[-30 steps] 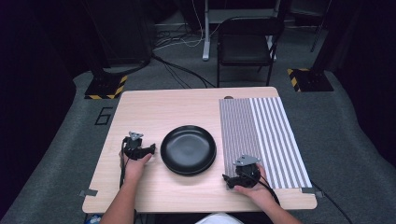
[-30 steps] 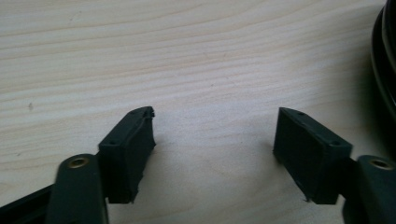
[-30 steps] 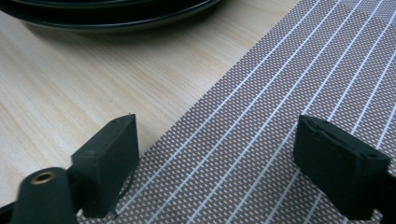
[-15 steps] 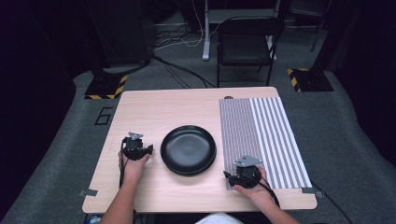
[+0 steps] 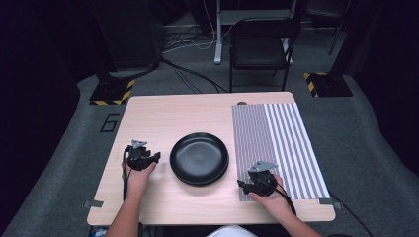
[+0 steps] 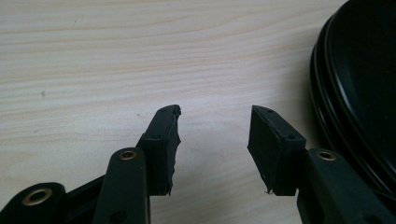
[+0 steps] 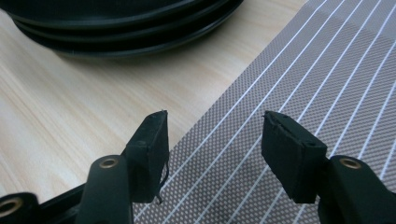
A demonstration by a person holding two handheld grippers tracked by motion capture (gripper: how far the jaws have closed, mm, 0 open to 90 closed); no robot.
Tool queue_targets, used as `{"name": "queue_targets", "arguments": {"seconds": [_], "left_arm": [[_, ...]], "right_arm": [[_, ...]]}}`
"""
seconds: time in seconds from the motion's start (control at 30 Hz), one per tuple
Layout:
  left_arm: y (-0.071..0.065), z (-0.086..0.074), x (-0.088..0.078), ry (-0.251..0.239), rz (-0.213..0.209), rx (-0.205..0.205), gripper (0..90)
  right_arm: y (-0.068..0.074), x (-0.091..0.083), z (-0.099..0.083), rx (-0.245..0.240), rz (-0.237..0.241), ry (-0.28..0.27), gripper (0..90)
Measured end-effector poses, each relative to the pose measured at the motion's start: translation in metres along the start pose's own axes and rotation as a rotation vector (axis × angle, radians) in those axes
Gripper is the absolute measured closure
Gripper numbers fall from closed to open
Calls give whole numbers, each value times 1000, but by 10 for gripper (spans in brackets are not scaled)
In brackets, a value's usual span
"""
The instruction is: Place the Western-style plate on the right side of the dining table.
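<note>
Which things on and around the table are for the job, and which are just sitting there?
For the job:
- stack of black plates
- striped placemat
- left hand-held gripper
- right hand-held gripper

Just sitting there:
- black chair
- floor cables

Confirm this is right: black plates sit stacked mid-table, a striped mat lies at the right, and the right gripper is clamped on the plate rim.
One error: the right gripper holds nothing. The right gripper view shows its jaws apart over the striped mat's edge, with the black plates beyond them. The rest stands.

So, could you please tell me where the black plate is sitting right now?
In the high view the black plate sits on the wooden table near the front middle, between the left gripper and the right gripper, just left of the striped placemat.
</note>
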State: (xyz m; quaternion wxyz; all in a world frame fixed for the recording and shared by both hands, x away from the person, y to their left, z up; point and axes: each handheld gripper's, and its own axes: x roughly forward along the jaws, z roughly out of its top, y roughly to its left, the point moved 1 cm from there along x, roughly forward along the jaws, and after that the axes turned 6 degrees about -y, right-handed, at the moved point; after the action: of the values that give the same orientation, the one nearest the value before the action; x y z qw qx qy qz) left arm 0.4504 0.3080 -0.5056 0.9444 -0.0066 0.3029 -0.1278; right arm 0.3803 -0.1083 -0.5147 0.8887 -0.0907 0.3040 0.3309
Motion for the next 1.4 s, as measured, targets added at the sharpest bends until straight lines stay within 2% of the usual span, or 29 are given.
{"name": "queue_targets", "arguments": {"seconds": [0.13,0.3,0.4,0.57,0.9,1.17,1.3,1.4], "left_arm": [[-5,2,-5,-10,-23,7,546],[-8,3,-6,-9,-29,16,542],[-10,4,-7,-1,-44,14,545],[-13,4,-6,9,-45,22,546],[-20,6,-6,-2,-77,13,556],[-22,8,-10,-14,-77,11,567],[-26,10,-12,-18,-101,6,558],[-28,10,-12,-24,-133,-18,554]], "right_arm": [[-8,-5,9,47,10,-6,424],[-15,-8,17,42,-16,-1,416],[-20,-6,26,31,-10,-22,411],[-22,-4,32,20,-10,-35,418],[-21,7,37,22,10,-27,438],[-20,15,40,33,17,-33,444],[-18,19,44,36,20,-39,446],[-17,21,46,36,23,-48,445]]}}
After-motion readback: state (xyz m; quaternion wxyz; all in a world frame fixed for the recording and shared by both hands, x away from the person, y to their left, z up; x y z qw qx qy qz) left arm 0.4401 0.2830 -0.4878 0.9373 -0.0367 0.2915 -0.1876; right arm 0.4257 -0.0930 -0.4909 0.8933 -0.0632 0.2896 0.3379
